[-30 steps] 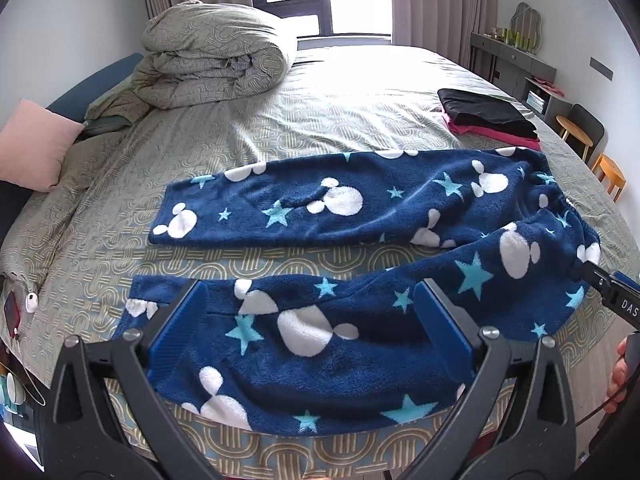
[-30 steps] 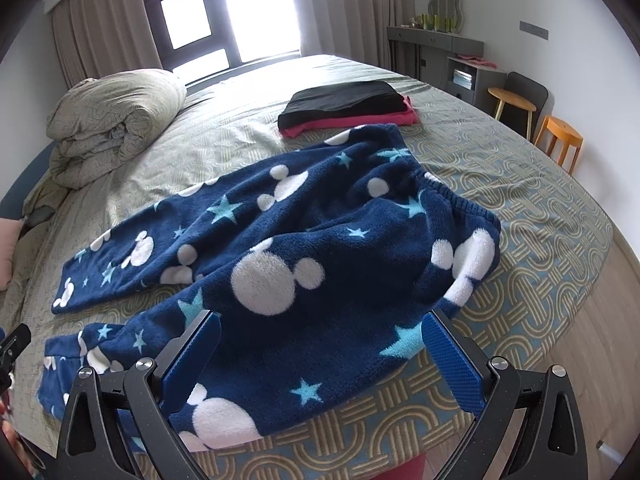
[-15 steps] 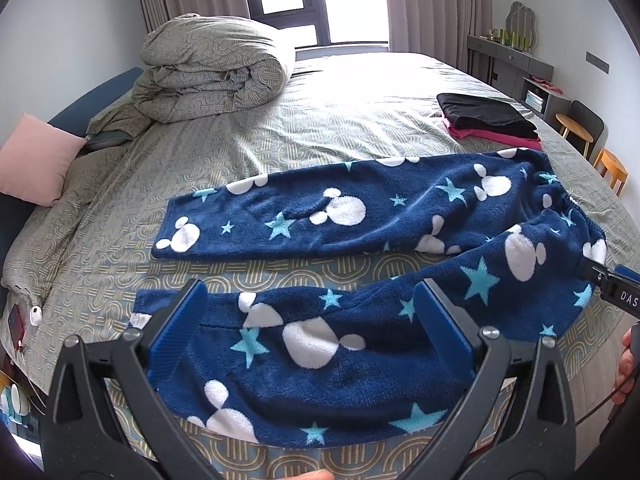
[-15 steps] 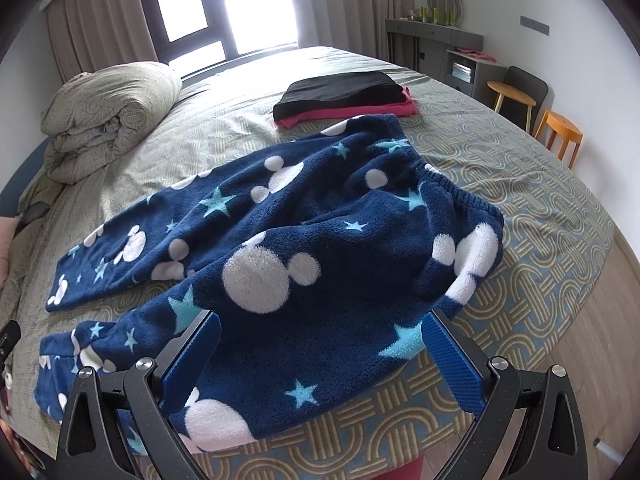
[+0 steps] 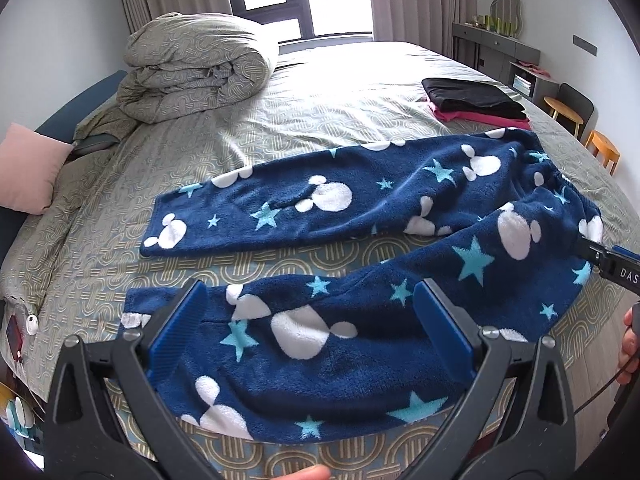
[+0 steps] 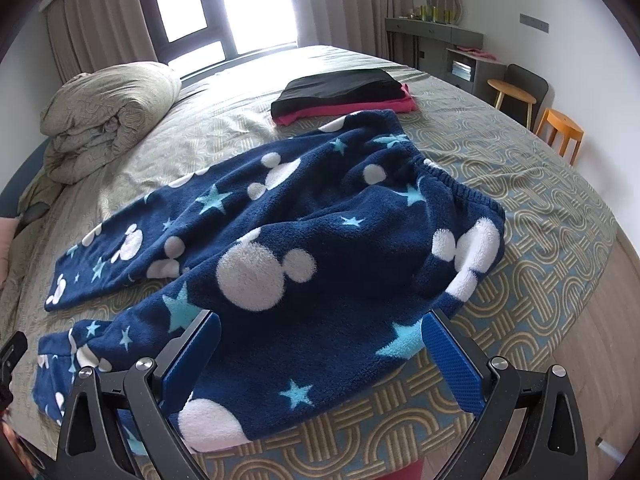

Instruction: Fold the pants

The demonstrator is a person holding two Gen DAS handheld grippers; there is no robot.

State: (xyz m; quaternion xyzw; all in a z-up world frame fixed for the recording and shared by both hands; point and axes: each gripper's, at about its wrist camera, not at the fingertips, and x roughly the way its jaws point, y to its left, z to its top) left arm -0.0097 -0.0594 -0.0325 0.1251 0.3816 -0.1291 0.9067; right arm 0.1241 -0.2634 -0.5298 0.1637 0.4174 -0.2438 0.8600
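Right, left wrist view, going L to R: pink pillow [image 5: 28, 168] at far left edge, rolled duvet [image 5: 196, 68] upper left, both on the bed [image 5: 340, 92]. My left claw [image 5: 312, 328] sits bottom centre, blue pads wide apart, nothing between them but the near leg of the pants [image 5: 360, 264] lying below. Pants are navy fleece w/ white mouse heads and stars, spread flat across the frame's middle, two legs pointing left w/ a strip of bedspread between them, waistband at right. Upper right: black and pink folded clothes [image 5: 476, 100], just beyond the waistband.

Right wrist view: duvet [image 6: 108, 116] upper left, pants [image 6: 280, 248] filling centre, waistband toward centre right. My right claw [image 6: 320, 360] bottom centre, pads spread apart, hanging over the seat area near the bed's edge, gripping nothing. Orange stool [image 6: 560, 128] at far right.
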